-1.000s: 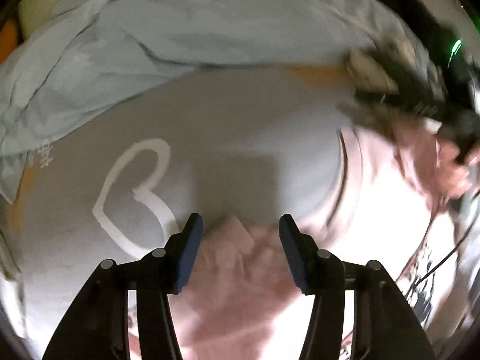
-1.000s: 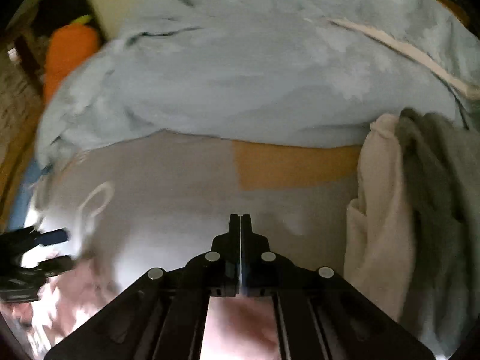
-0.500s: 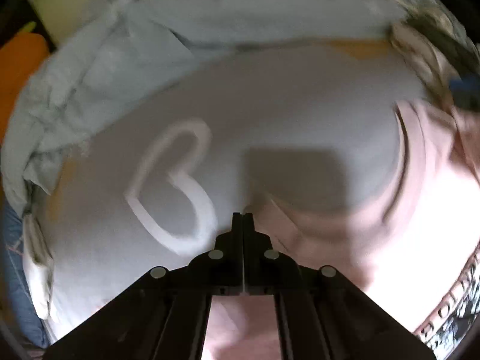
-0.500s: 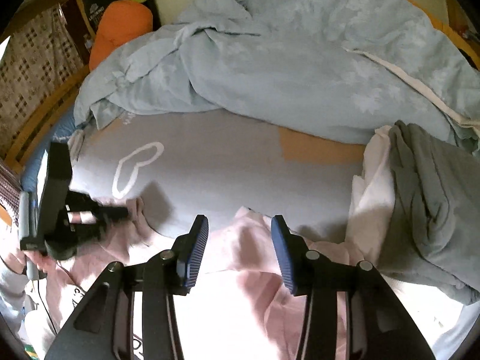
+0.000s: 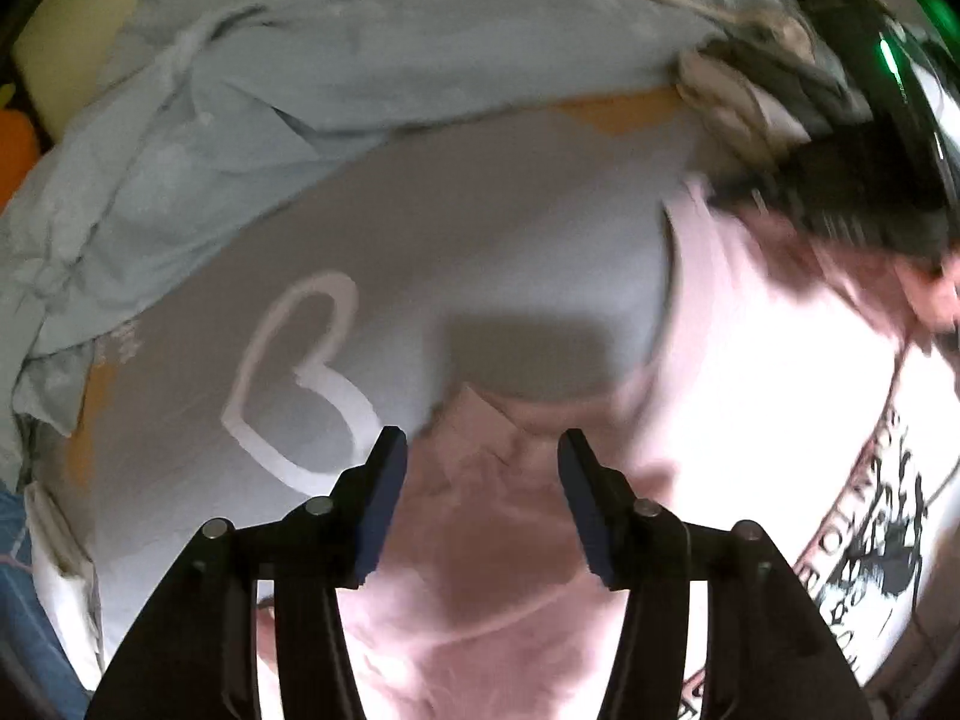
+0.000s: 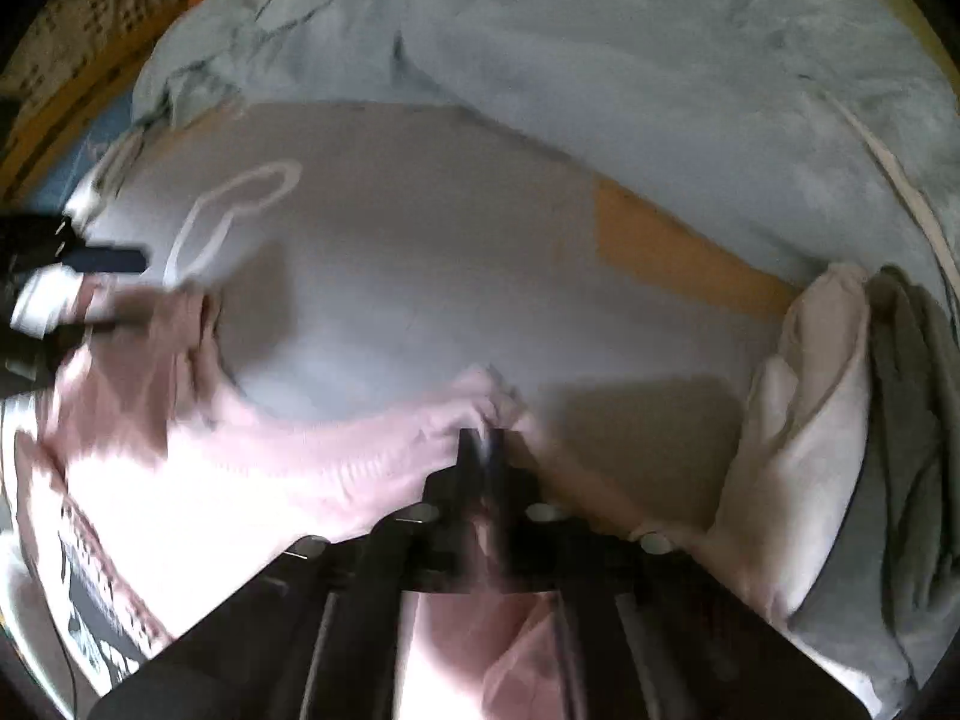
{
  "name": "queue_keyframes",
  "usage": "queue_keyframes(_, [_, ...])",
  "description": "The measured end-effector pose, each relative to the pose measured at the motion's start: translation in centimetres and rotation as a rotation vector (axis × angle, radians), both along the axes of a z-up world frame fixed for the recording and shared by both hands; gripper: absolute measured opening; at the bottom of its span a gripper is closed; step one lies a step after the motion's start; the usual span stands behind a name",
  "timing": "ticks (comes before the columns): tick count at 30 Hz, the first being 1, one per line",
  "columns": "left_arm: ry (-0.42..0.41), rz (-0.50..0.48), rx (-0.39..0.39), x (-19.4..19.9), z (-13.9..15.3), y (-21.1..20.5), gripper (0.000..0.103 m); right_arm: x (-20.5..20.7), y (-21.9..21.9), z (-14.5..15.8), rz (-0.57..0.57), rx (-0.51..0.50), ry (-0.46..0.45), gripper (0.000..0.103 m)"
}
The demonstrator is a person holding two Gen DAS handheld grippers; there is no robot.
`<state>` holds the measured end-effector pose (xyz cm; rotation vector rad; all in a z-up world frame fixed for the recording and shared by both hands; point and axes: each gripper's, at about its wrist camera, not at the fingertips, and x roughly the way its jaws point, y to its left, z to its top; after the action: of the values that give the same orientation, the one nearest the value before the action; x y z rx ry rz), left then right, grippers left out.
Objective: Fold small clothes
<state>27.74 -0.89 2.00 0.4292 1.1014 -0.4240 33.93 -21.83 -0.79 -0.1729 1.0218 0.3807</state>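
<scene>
A pink garment (image 5: 498, 528) with a dark print lies on a grey sheet (image 5: 510, 252) that bears a white heart outline (image 5: 300, 372). My left gripper (image 5: 480, 444) hovers over a folded corner of the pink fabric. Its jaws are opening, the cloth lies between them, and the pads do not press it. In the right wrist view my right gripper (image 6: 483, 438) is shut on a bunched edge of the pink garment (image 6: 300, 462). The left gripper (image 6: 120, 288) shows at the far left by the garment's other end, blurred.
A crumpled light blue duvet (image 6: 600, 60) fills the far side of the bed. A pile of cream cloth (image 6: 810, 420) and grey cloth (image 6: 912, 420) sits at the right. An orange patch (image 6: 660, 252) shows under the duvet edge.
Half a second ago my left gripper was shut and my right was open over the pink cloth. Now the left has opened and the right has shut on the fabric.
</scene>
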Motion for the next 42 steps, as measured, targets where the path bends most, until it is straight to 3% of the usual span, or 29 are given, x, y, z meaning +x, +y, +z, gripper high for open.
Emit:
queue_keyframes(4, [0.043, 0.017, 0.045, 0.7, -2.1, -0.1, 0.052, 0.7, -0.5, 0.4, -0.073, 0.014, -0.047, 0.000])
queue_keyframes(8, [0.072, 0.029, 0.035, 1.6, -4.1, -0.2, 0.048, 1.3, -0.8, 0.2, -0.103, 0.007, -0.043, 0.000])
queue_keyframes(10, [0.080, 0.030, -0.014, 1.8, -4.2, -0.2, 0.019, 1.1, -0.7, 0.1, -0.083, -0.003, -0.032, 0.000])
queue_keyframes(11, [0.080, 0.022, -0.032, 1.7, -4.2, -0.2, 0.013, 0.6, -0.7, 0.1, -0.071, -0.017, -0.039, 0.000])
queue_keyframes(15, [-0.024, 0.025, -0.014, 1.5, -3.1, -0.5, 0.007, -0.3, -1.1, 0.3, -0.065, -0.012, -0.058, 0.000])
queue_keyframes(21, [-0.041, 0.147, -0.129, 4.1, -0.9, 1.5, 0.006, 0.0, -1.6, 1.2, -0.102, 0.048, -0.101, 0.000])
queue_keyframes(26, [-0.027, 0.162, -0.069, 5.9, -2.8, 1.4, 0.007, 1.6, -0.3, 0.7, -0.140, 0.002, -0.127, 0.000])
queue_keyframes(30, [-0.132, 0.256, 0.070, 7.5, -4.1, 2.3, 0.007, 3.6, 0.1, -0.5, -0.241, -0.104, -0.177, 0.000])
queue_keyframes(32, [-0.165, 0.303, 0.051, 7.5, -3.6, 3.3, 0.007, 3.9, -0.7, -0.5, -0.287, -0.098, -0.193, 0.000])
queue_keyframes(34, [-0.262, 0.340, 0.015, 6.1, -1.9, 4.0, 0.010, 2.9, -2.0, 0.6, -0.297, 0.003, -0.217, 0.000])
queue_keyframes(35, [-0.323, 0.342, 0.014, 5.2, -1.0, 4.1, 0.013, 2.0, -2.5, 1.4, -0.286, 0.060, -0.232, 0.000])
queue_keyframes(37, [-0.457, 0.335, 0.008, 2.4, 1.3, 3.5, 0.036, 0.3, -2.7, 2.9, -0.215, 0.131, -0.237, 0.000])
queue_keyframes(38, [-0.474, 0.319, -0.053, 0.9, 2.4, 3.4, 0.037, -0.5, -2.5, 3.4, -0.153, 0.164, -0.201, 0.000])
queue_keyframes(40, [-0.412, 0.282, -0.178, -1.0, 3.4, 2.8, 0.038, -1.9, -1.5, 3.7, -0.016, 0.246, -0.084, 0.001])
queue_keyframes(42, [-0.324, 0.252, -0.221, -2.9, 2.9, 1.3, 0.038, -3.3, 0.2, 3.0, 0.056, 0.224, 0.012, 0.001])
